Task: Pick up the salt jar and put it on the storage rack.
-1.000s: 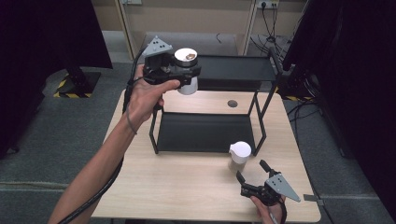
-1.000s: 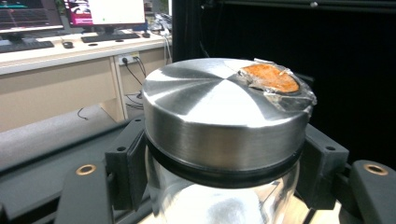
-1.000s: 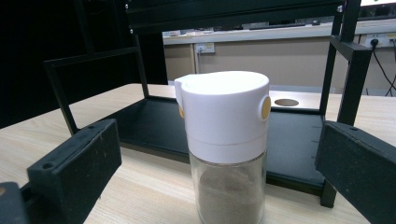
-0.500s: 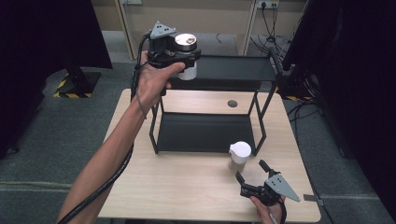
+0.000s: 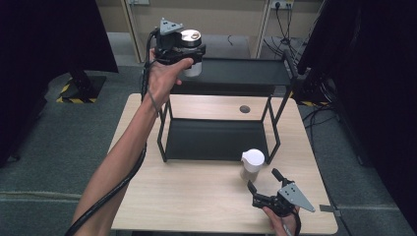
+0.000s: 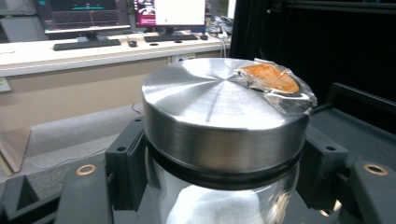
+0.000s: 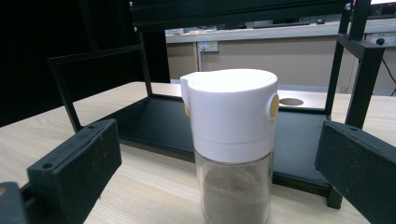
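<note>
Clearly the left gripper [image 5: 189, 53] carries the risk: its jaws are clamped on the glass body of a steel-lidded jar [image 5: 191, 38], just under the lid, and the jar hangs in the air at the left end of the black rack's top shelf [image 5: 246, 73]. In the left gripper view the pads [image 6: 125, 161] press the glass on both sides below the lid's dark seal. Smooth glass can slip in such a hold, I judge, if the hand tilts or jolts; the jar would then strike the shelf edge or fall toward the lower shelf [image 5: 216, 140]. A set-down too close to the rim could also leave it teetering. A crinkled foil scrap with an orange patch [image 6: 275, 81] lies on the lid and could slide off.

Further right, on the wooden table [image 5: 196, 196] just in front of the rack's right front leg, stands 1 white-capped shaker [image 5: 252, 164] with brownish powder inside. The right gripper [image 5: 268, 189] sits low at the table's near edge, its 2 jaws spread wide and holding nothing. In the right gripper view the shaker [image 7: 232, 140] stands upright, ahead of and centred between the pads [image 7: 77, 168], touching neither. A hasty approach could knock this narrow container over, and a grip on the cap alone might pull it loose.
</note>
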